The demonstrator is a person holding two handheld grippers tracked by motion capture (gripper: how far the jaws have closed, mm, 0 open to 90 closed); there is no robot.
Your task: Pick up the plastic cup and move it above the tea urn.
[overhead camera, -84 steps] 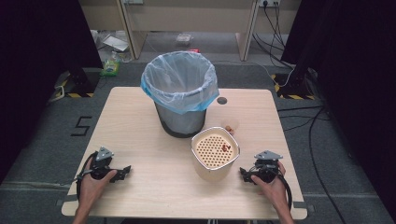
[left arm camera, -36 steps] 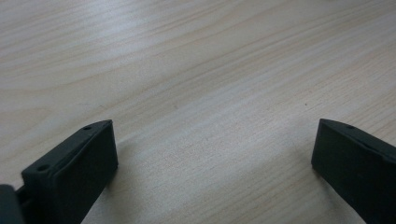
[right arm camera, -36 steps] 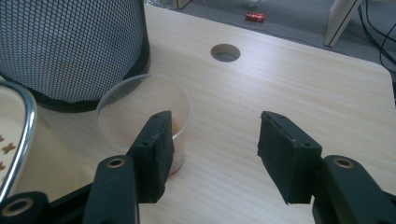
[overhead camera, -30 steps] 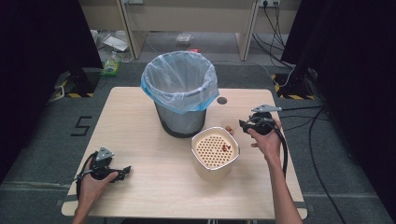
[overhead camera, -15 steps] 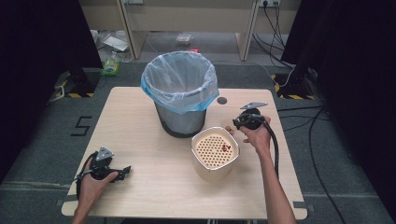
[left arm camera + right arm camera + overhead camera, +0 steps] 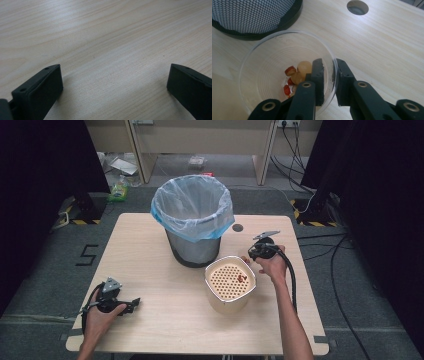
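Note:
A clear round bowl [image 6: 269, 62] stands on the table beside the mesh bin, with a few red pieces and tan lumps of food [image 6: 298, 73] in it. My right gripper [image 6: 329, 67] straddles the bowl's near rim, one jaw inside and one outside. Its jaws have just been closing on the rim, and a narrow gap still shows at the inner pad. In the high view the right gripper [image 6: 252, 254] is just right of a cream container [image 6: 222, 302]. My left gripper [image 6: 131, 304] rests on the table at the front left, open with nothing between its fingers [image 6: 45, 87].
A mesh waste bin [image 6: 192, 220] lined with a blue-edged bag stands at the table's back middle. The cream container holds a perforated insert with a few red bits. A round cable hole [image 6: 237, 227] lies behind the right hand. The wooden table [image 6: 150, 270] has dark curtains at both sides.
The right hand has come from the table's front right edge to the spot behind and right of the cream container and sunk lower. The left hand has kept still.

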